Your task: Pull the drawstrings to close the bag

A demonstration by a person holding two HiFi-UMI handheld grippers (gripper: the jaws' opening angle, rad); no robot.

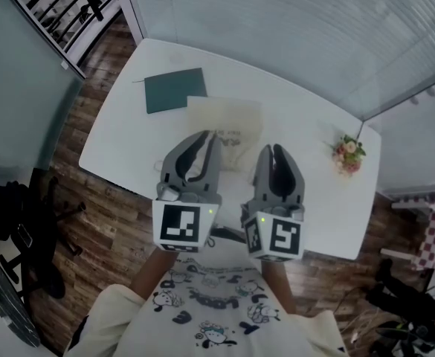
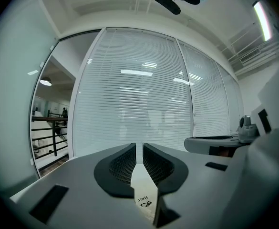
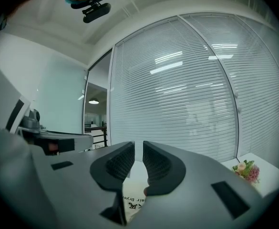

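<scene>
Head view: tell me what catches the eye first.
The left tool and right tool fill the middle, each bearing a square-marker cube, jaws nearly together by the near edge of a cream bag on the white table. A dark green folder lies beyond the bag to the left; a small flower bunch stands near the table's right edge.

Office: blind-covered glass walls (image 2: 139, 99), white table (image 1: 120, 147), black chair (image 1: 31, 233), ceiling strip light (image 2: 261, 20).

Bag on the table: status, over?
Left tool and right tool nearly closed, nothing visibly pinched. Bag lies flat below them. Green folder beyond it, not blocking.
</scene>
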